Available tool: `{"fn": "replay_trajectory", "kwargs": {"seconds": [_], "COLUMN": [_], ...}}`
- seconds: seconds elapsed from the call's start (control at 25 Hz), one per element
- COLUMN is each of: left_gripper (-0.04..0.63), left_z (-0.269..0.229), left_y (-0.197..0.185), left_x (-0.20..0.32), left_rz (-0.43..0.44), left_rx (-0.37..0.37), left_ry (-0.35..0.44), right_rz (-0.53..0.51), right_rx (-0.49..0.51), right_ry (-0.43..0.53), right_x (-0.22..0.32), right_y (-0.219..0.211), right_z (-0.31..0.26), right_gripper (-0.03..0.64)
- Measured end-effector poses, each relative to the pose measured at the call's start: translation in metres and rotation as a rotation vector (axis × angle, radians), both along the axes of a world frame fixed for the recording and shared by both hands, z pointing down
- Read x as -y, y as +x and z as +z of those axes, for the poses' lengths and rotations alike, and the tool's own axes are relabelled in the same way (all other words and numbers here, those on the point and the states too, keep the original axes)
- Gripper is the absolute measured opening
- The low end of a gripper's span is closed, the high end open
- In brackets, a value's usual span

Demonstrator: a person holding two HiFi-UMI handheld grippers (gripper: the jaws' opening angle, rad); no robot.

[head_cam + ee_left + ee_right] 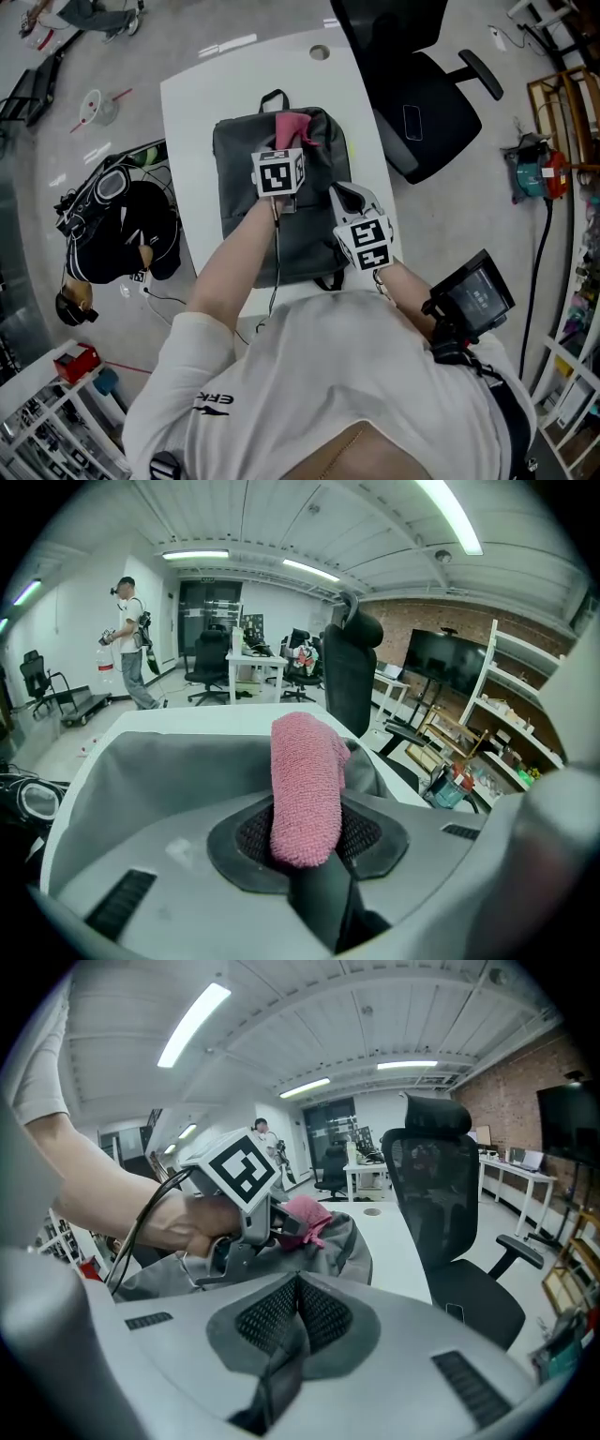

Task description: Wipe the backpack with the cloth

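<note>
Left tool pinches a pink terry cloth atop a dark grey fabric backpack on a white desk; right tool nearby, jaws pressed together.

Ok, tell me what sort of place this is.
Probably an open-plan office or lab workspace: white desks with black office chairs, a large dark screen against a brick wall, and white shelving loaded with gear.
</note>
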State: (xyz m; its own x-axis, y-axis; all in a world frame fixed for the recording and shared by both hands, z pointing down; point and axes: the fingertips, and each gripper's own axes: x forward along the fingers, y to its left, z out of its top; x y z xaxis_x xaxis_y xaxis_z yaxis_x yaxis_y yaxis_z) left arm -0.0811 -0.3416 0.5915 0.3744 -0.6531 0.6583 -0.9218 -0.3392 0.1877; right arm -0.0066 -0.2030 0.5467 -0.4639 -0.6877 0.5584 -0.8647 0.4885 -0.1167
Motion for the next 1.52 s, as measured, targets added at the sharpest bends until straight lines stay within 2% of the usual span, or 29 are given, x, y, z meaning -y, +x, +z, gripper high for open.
{"fn": "replay_trajectory", "kwargs": {"seconds": [0.24, 0.6, 0.8, 0.96, 1.16, 1.36, 1.52], "left_gripper": [0.106, 0.106, 0.106, 0.106, 0.106, 0.106, 0.106], "left_z": [-0.007, -0.016, -0.016, -0.014, -0.018, -0.021, -0.004], "left_y": [-0.052, -0.124, -0.142, -0.147, -0.121, -0.04, 0.019], "left_x": [-0.004, 0.003, 0.003, 0.005, 0.008, 0.003, -0.009], "left_rz": [-0.09, -0.263, -0.302, -0.301, -0.219, -0.044, 0.054], "left_rx": [0.016, -0.008, 0.001, 0.027, 0.06, 0.004, -0.023], "left_ry": [0.004, -0.011, -0.016, -0.021, 0.004, 0.005, -0.059], "right_rz": [-0.017, -0.02, -0.011, 0.002, 0.019, 0.042, 0.061], "right_rx": [0.001, 0.0, -0.002, -0.003, -0.004, -0.008, -0.012], "right_ry": [0.01, 0.007, 0.014, 0.016, 0.024, 0.027, 0.031], "right_x": [-0.006, -0.002, -0.001, 0.001, 0.003, 0.005, 0.001], "right_y": [-0.008, -0.01, -0.007, -0.005, 0.001, 0.009, 0.019], "right_z": [-0.001, -0.004, -0.004, -0.007, -0.009, -0.009, -0.011], "right_gripper": [0.005, 0.005, 0.005, 0.005, 0.005, 0.005, 0.005]}}
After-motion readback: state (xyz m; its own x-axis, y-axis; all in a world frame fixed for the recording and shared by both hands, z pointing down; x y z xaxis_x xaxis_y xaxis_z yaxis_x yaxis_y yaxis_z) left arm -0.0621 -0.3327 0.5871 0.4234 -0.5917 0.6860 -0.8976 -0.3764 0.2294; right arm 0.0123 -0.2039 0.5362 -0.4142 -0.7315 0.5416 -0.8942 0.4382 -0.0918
